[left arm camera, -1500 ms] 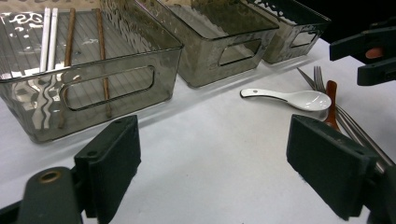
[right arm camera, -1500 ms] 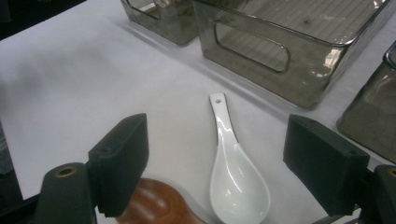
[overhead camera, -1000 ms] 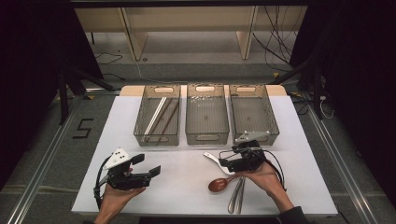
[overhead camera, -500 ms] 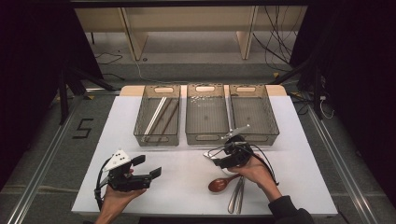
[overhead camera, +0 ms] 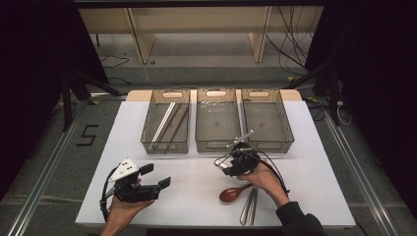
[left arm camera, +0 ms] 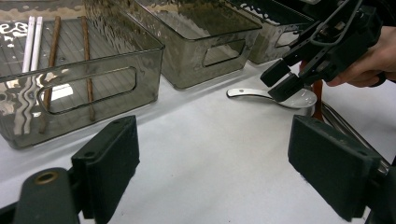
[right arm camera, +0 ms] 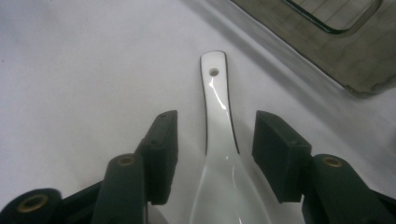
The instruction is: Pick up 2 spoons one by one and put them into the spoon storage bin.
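White ceramic spoon (right arm camera: 219, 154) is seen lying flat on the white table (overhead camera: 196, 187), below the centre of the high view and just under the middle bin; in the right gripper view its handle runs up between the two black jaws of the right gripper (right arm camera: 215, 154). Those jaws have just been closing and stand half spread, a gap visible on each side of the handle, so nothing is pinched yet. A slip is judged the main risk: the glazed handle is smooth, thin and low on the table, so the pads could close above it or squeeze it out sideways, and the spoon could be skidded toward the brown wooden spoon (overhead camera: 235, 193) lying just below it. A lift by the narrow handle could also let the heavier bowl tip downward. The left gripper (overhead camera: 157, 177), at lower left of the high view, is held over bare table with its jaws spread wide on nothing. Counted from largest to smallest: one table; three clear bins (overhead camera: 217, 120) in a row across the upper middle; two grippers; four spoons, namely the white one, the brown one and two metal spoons (overhead camera: 250, 206) at lower centre; four chopsticks (overhead camera: 169, 120) in the left bin, two pale and two brown.
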`<state>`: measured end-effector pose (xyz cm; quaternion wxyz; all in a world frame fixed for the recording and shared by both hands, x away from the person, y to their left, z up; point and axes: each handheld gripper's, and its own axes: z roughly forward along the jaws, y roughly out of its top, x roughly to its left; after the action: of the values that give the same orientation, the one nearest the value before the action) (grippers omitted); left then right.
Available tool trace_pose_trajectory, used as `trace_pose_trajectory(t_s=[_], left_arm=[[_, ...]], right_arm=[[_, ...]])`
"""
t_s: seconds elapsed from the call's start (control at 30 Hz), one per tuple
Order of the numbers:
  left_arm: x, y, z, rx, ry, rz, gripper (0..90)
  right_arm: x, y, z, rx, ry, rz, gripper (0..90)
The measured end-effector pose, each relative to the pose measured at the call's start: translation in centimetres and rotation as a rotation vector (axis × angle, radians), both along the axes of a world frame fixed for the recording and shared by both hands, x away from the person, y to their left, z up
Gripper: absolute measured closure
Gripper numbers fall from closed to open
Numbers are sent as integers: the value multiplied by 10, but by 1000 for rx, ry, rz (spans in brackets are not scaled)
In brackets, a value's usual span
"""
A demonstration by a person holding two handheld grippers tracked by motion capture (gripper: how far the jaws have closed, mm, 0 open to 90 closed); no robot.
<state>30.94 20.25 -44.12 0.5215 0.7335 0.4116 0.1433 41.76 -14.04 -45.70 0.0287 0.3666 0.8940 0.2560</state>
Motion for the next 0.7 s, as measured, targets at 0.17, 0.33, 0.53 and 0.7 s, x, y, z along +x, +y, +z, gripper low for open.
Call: trace_pose_trajectory(t_s=[0.17,0.33,0.53,0.7], left_arm=[[0,0,0,-1,0,1,160],[0,0,0,0,0,0,160],[-1,0,0,1,-1,1,160],[-1,-1,1,0,0,1,160]], right_arm=[[3,1,-2,-12,7,6,560],[4,4,-5,-35,19,19,605],[5,11,-6,-69,18,25,657],[5,15,-6,-110,9,25,687]])
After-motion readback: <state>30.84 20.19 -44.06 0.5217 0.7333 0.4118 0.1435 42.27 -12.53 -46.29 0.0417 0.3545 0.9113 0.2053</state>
